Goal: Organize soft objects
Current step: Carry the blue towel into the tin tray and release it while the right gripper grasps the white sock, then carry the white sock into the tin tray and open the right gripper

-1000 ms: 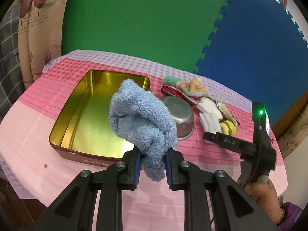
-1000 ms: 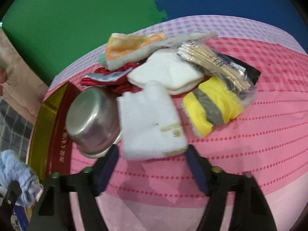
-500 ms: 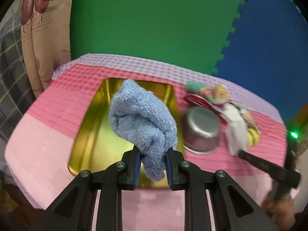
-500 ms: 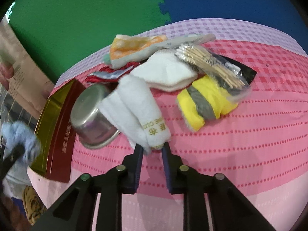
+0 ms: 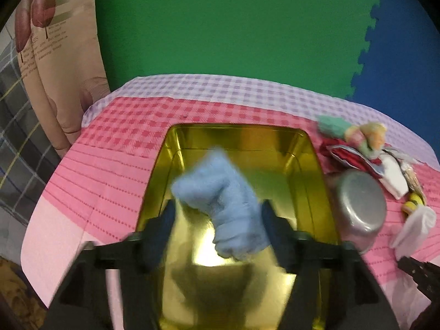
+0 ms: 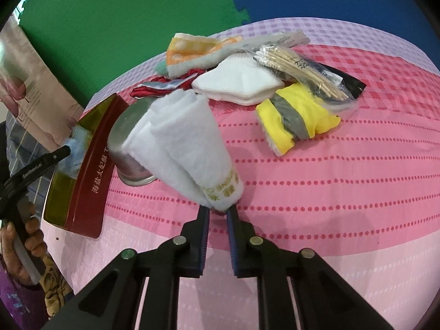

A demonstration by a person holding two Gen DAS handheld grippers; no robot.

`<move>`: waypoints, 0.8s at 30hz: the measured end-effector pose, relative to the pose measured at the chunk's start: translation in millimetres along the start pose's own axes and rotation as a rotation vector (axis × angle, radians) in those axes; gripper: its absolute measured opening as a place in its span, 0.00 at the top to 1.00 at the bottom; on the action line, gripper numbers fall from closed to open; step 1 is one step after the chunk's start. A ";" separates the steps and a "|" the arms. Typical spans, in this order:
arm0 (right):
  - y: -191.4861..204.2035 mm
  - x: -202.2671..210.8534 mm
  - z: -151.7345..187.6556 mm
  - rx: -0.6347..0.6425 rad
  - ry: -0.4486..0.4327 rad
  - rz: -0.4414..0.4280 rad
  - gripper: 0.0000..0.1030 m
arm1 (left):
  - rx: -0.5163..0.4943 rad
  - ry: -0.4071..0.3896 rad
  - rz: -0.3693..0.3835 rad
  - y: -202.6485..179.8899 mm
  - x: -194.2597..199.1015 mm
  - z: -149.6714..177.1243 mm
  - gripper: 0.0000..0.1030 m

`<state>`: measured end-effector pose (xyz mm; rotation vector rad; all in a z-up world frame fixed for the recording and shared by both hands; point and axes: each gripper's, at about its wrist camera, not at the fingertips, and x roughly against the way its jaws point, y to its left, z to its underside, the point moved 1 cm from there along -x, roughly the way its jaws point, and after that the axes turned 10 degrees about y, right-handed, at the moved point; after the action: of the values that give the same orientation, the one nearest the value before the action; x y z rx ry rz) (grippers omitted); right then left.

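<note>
My left gripper (image 5: pixel 217 220) is open over the gold tin (image 5: pixel 308 165). The fluffy blue cloth (image 5: pixel 222 206) sits between its spread jaws, loose and blurred, over the tin's floor. My right gripper (image 6: pixel 218 216) is shut on a folded white towel (image 6: pixel 187 143) with gold lettering and holds it above the pink tablecloth. The tin shows in the right wrist view (image 6: pixel 90 165) as a red-sided box at the left, with the blue cloth (image 6: pixel 75 148) inside it.
An upturned steel bowl (image 5: pixel 360 209) lies right of the tin. Behind it is a pile: orange-and-grey cloth (image 6: pixel 203 49), white cloth (image 6: pixel 239 82), yellow-and-grey cloth (image 6: pixel 297 115), red packet (image 6: pixel 154 88), bagged wooden sticks (image 6: pixel 299 68). Foam mats stand behind the table.
My left gripper moved over the tin and opened, letting go of the blue cloth. My right gripper has lifted the white towel higher off the table.
</note>
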<state>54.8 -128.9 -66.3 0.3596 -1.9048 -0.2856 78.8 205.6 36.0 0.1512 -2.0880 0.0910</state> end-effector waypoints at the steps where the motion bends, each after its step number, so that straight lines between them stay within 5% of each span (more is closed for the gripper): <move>1: -2.1 -2.0 -3.9 0.001 0.000 -0.001 0.88 | 0.003 0.001 -0.007 1.3 -1.8 -1.6 0.28; 4: -3.6 -2.5 -3.8 -0.001 -0.002 -0.004 0.88 | 0.010 -0.038 -0.035 2.8 1.3 -4.5 0.12; 10: -8.7 2.1 0.0 -0.008 0.007 -0.049 0.90 | 0.034 -0.101 -0.059 2.0 33.9 -3.6 0.08; 13: -10.2 4.7 1.9 -0.018 0.015 -0.089 1.00 | 0.101 -0.094 -0.062 3.9 57.6 6.4 0.05; 24: -17.5 27.2 -2.5 -0.046 -0.023 -0.154 0.96 | 0.133 -0.079 -0.046 -14.5 123.7 83.8 0.05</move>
<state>50.0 -155.5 -48.3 0.4752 -1.8929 -0.4370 -52.0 171.9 101.6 0.2880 -2.1558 0.1991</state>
